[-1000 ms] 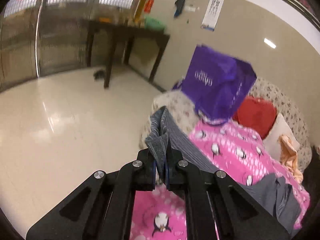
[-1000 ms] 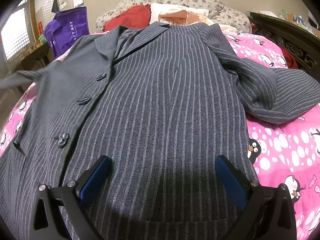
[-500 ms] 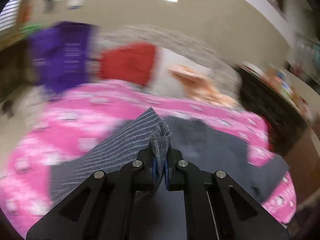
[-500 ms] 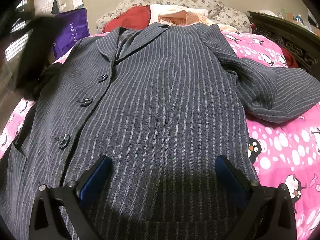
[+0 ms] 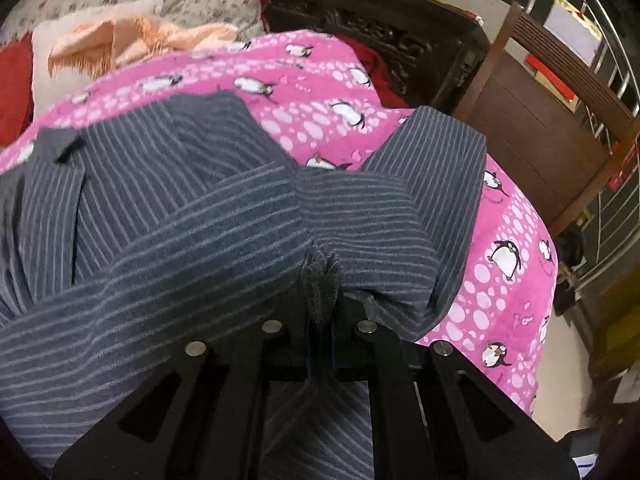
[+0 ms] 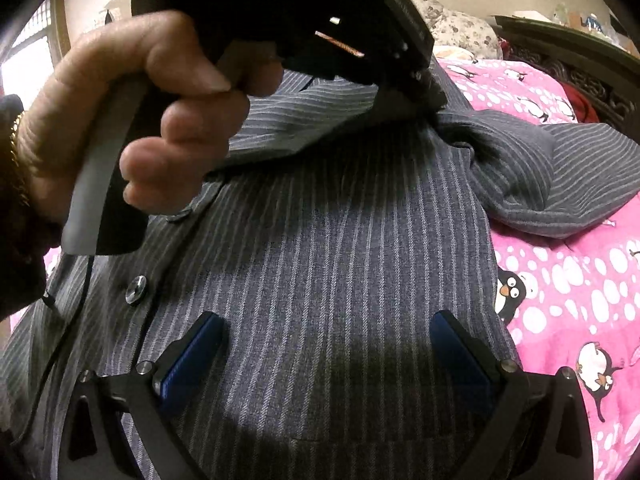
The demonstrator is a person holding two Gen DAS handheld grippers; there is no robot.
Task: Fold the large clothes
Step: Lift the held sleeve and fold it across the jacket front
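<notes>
- Left wrist view: the left tongs (image 5: 320,320) are clenched on a bunched fold of the grey pinstriped jacket (image 5: 168,216); the cloth sticks up between the two black fingers. Their jaws are easing apart a little, with the fabric still pinched between them.
- The gripped piece, a sleeve (image 5: 224,240) with its stripes running crosswise, lies drawn across the jacket's body.
- The jacket lies spread on a bed covered by a pink penguin-print blanket (image 5: 504,248), and another sleeve (image 5: 444,160) reaches toward the dark carved headboard (image 5: 400,36).
- Near the top left a peach fringed cloth (image 5: 132,40) rests on a pale pillow (image 5: 44,52), with floral bedding behind it.
- A brown wooden chair (image 5: 540,120) stands beside the bed on the right.
- Right wrist view: the right tongs (image 6: 324,344) are released, their blue pads (image 6: 192,356) spread wide just above the jacket's front panel, nothing between them.
- A jacket button (image 6: 136,284) shows to the left of the pads.
- The person's left hand (image 6: 152,116) wraps the handle of the other gripper above the jacket, a gold bracelet (image 6: 16,152) at the wrist.
</notes>
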